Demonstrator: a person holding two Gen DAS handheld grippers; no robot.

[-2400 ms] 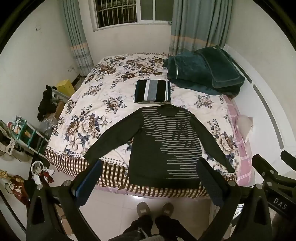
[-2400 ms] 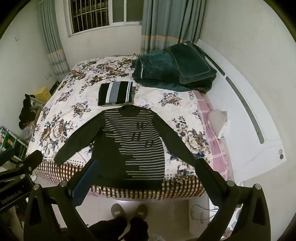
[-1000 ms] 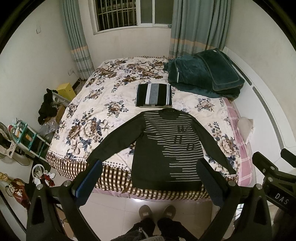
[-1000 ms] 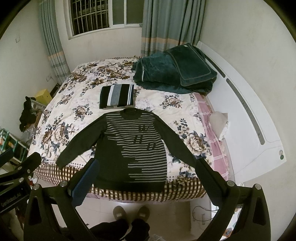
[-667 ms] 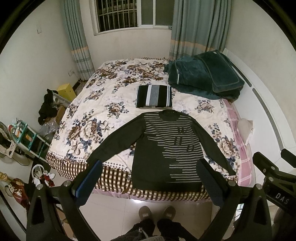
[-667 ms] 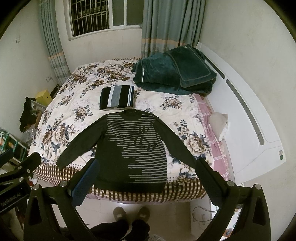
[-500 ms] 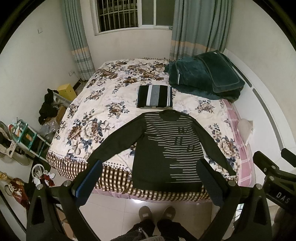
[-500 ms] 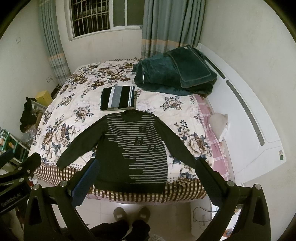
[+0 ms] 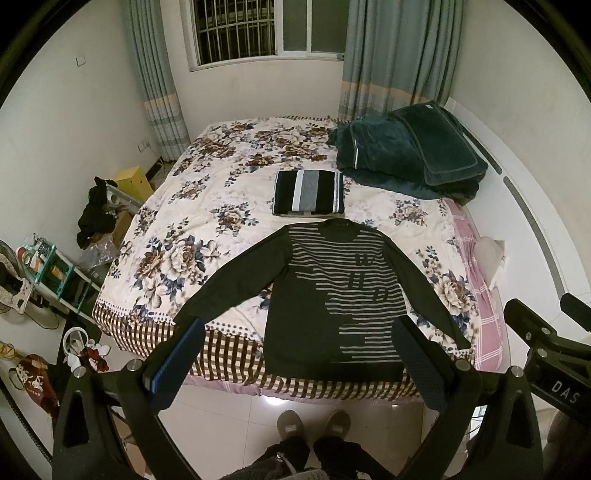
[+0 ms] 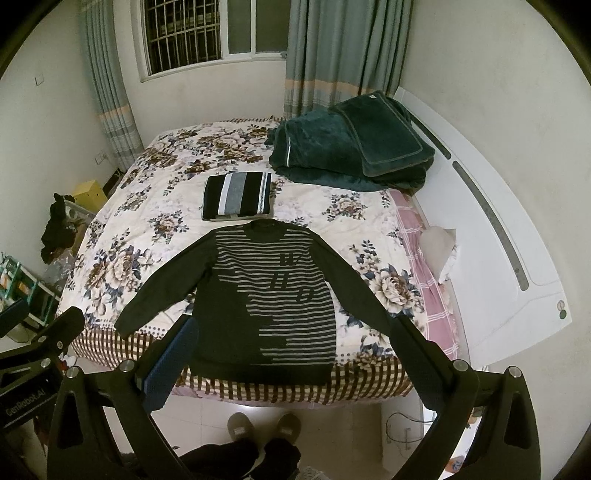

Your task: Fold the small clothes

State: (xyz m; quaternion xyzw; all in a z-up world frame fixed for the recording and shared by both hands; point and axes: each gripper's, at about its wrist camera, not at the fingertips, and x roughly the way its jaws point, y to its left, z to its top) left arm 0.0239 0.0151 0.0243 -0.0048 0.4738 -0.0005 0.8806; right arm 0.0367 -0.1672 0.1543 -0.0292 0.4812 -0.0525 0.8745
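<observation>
On the bed (image 9: pixel 207 206), near its foot edge, a dark striped sweater (image 9: pixel 332 295) lies flat, long axis 12 to 6, collar at 12, sleeves splayed toward 8 and 4; left gripper (image 9: pixel 299 354) and right gripper (image 10: pixel 291 347) hover above, jaws wide, empty

White walls, a barred window (image 9: pixel 255 31) between grey-green curtains (image 9: pixel 399 55), a floral-covered bed (image 9: pixel 229 206), glossy pale tiled floor (image 9: pixel 229 424).
</observation>
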